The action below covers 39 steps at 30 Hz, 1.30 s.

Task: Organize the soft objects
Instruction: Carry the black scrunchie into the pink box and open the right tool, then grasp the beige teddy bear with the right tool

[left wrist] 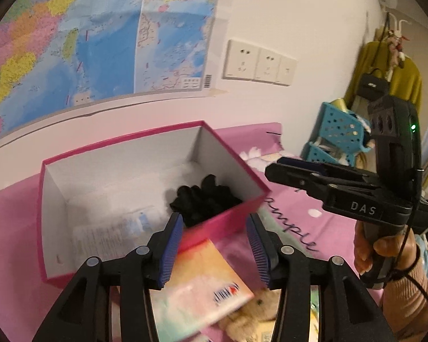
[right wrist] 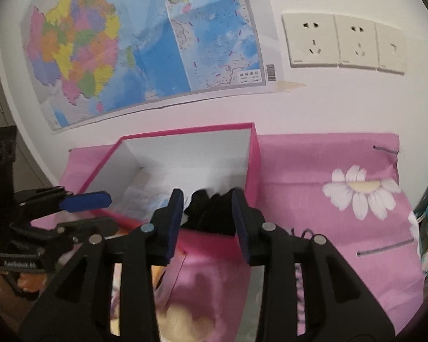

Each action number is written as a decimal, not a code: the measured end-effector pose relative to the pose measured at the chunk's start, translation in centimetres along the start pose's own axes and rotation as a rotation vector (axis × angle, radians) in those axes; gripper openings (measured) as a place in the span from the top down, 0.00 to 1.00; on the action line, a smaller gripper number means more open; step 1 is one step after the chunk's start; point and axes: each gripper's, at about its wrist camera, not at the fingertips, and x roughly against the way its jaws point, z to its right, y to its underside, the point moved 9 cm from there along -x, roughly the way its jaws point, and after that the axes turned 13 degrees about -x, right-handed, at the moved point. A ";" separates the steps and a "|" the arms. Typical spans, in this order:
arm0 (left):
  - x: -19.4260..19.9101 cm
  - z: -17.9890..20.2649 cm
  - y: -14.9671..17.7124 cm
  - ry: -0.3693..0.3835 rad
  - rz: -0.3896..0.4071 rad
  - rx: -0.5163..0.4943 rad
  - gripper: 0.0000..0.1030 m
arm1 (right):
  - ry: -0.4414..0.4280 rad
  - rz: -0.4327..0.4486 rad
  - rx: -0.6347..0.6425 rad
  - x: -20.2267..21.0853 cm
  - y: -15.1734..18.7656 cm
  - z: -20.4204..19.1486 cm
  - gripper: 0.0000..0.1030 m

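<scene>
Your left gripper and right gripper hover part-open at the near rim of the pink box on the pink bedsheet, nothing between either pair of jaws. The black soft bundle lies inside the box's right near corner; a tan plush toy lies outside, below your left gripper.

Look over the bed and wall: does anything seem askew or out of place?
The pink box sits skewed on the pink sheet, and the map hangs tilted, its corner tape peeling.
</scene>
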 end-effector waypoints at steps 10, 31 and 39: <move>1.4 2.2 3.3 0.073 -0.002 0.019 0.50 | -0.076 -0.147 -0.014 1.6 7.5 0.3 0.38; -0.4 5.1 10.1 0.160 -0.130 0.073 0.49 | -0.069 -0.219 -0.062 -0.4 11.8 1.2 0.62; -1.6 5.6 10.6 0.183 -0.160 0.081 0.48 | -0.080 -0.187 -0.073 0.2 11.3 1.4 0.72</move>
